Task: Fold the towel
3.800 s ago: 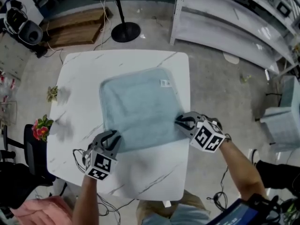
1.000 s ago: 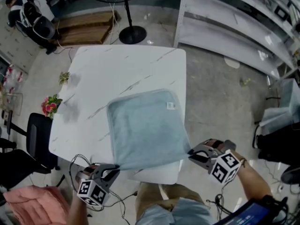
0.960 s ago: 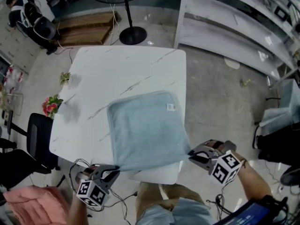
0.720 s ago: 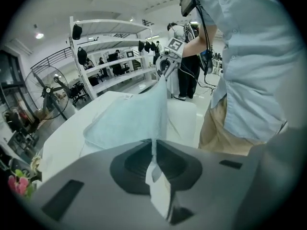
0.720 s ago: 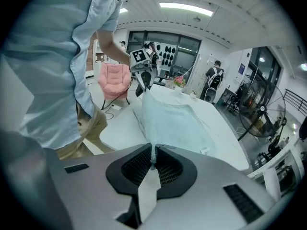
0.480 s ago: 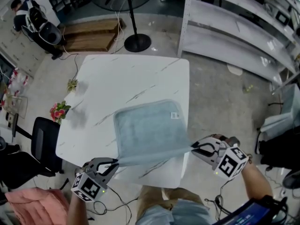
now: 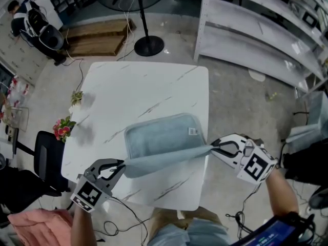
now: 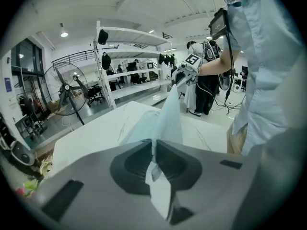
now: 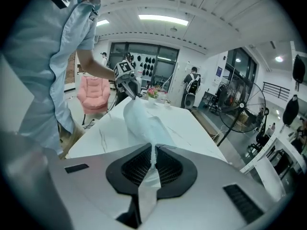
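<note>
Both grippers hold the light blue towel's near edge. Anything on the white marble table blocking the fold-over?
Nothing visible. The light blue towel's flat half lies bare on the white marble table; the small potted plants stand by its left edge, clear of the fold.

Nothing legible; the tag (image 7: pixel 192 131) on the towel (image 7: pixel 159 140) is too small.

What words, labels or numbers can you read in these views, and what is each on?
Nothing is legible in any view.
Tag on the towel: white, too small to read.
Marker cube on the left hand-held gripper: black-and-white squares, no letters.
Marker cube on the right hand-held gripper: the same.
Blue sign on the wall: too blurred.
</note>
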Motion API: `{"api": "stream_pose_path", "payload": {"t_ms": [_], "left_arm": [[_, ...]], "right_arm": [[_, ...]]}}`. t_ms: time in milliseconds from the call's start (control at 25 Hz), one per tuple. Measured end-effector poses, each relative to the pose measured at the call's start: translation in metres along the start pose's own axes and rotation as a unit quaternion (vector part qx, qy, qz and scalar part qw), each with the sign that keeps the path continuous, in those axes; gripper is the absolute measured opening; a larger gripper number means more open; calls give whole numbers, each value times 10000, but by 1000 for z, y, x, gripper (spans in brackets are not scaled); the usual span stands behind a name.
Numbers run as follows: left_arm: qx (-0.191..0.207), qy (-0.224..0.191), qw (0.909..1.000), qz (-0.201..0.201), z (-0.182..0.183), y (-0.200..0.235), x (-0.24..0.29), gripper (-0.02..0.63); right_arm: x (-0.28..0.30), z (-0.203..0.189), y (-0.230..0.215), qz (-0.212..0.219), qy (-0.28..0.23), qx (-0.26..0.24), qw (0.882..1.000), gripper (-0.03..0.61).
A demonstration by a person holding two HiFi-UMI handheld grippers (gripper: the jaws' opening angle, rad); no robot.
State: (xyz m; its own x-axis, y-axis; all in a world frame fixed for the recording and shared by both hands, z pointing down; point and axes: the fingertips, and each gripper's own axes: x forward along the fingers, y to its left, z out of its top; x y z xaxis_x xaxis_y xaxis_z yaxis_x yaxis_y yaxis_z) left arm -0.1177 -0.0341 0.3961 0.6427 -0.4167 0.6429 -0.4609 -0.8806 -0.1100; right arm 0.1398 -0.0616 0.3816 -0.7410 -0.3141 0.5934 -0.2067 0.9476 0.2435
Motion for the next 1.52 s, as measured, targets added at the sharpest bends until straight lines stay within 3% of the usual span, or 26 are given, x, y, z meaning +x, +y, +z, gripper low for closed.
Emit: {"api": "stream_pose_path", "payload": {"t_ms": [560, 1520], "left_arm": [[-20, 163, 9997, 152, 3, 73, 38, 34], [-695, 569, 9953, -366, -70, 126, 117, 35]], "right_arm": [[39, -13, -73, -190, 68, 437, 9988, 35], [128, -77, -116, 287, 665, 1055, 9918, 41]]}}
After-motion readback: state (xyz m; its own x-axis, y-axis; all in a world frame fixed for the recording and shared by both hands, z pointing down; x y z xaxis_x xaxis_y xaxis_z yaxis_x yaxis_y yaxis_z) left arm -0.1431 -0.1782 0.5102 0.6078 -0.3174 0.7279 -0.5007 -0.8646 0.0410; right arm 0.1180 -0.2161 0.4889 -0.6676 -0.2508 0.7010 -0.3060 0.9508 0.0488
